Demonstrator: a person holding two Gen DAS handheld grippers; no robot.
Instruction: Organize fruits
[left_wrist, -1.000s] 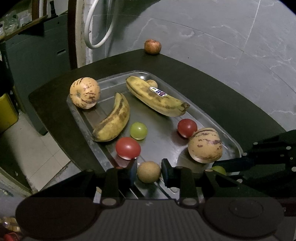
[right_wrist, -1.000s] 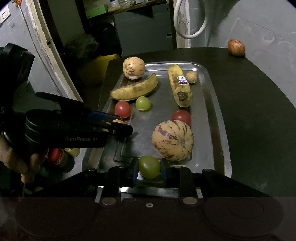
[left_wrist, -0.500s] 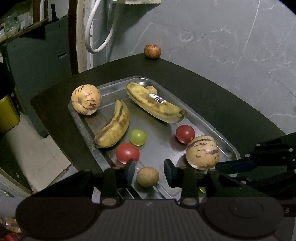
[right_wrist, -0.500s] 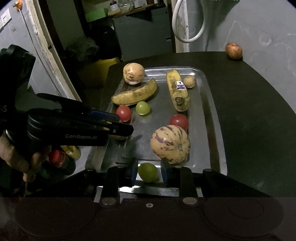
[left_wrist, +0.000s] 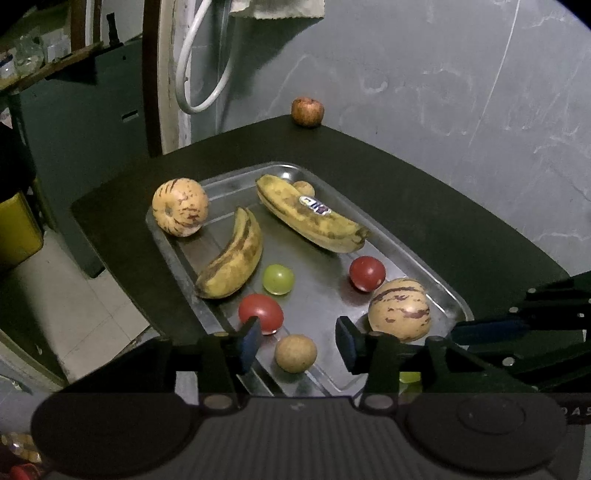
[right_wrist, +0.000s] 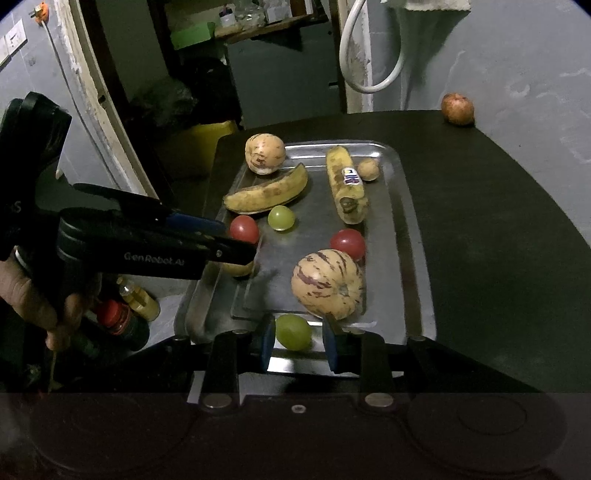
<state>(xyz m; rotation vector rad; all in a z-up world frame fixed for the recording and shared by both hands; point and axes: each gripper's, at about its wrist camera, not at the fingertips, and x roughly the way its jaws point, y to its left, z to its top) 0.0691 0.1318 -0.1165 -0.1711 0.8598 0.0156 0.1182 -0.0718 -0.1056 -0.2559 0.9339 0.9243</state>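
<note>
Fruits, assorted, on a rectangular polished steel tray (left_wrist: 436, 291) with a rolled rim, set on a dark matte table (left_wrist: 424, 206).

Left wrist view. Small round tan fruit (left_wrist: 295, 353), dull skin, lying on the tray floor near its front rim. Left gripper (left_wrist: 297, 341): jaws have just been opening and now stand clear of the tan fruit on both sides; a second ago the blue pads sat close against it. Glossy red tomato (left_wrist: 261, 313) just beside the left pad. Two striped cream melons, ribbed, purple-flecked: one at the far left corner (left_wrist: 180, 211), one near the right rim (left_wrist: 399, 309). Two spotted, browning bananas (left_wrist: 232, 258) (left_wrist: 312, 218), the second with a sticker. Translucent green grape (left_wrist: 278, 279) and second tomato (left_wrist: 367, 273) at mid-tray. Reddish apple-like fruit (left_wrist: 307, 112) alone at the table's far edge, against the wall. Bare tray floor lies between the tomatoes.

Right wrist view. Green grape (right_wrist: 293, 332) on the tray's front rim, between the pads of the right gripper (right_wrist: 298, 341); jaws narrowly parted, a thin gap visible on each side, where a second ago they pinched it. Striped melon (right_wrist: 327, 283) almost touching the right pad. Wide bare table to the right.
</note>
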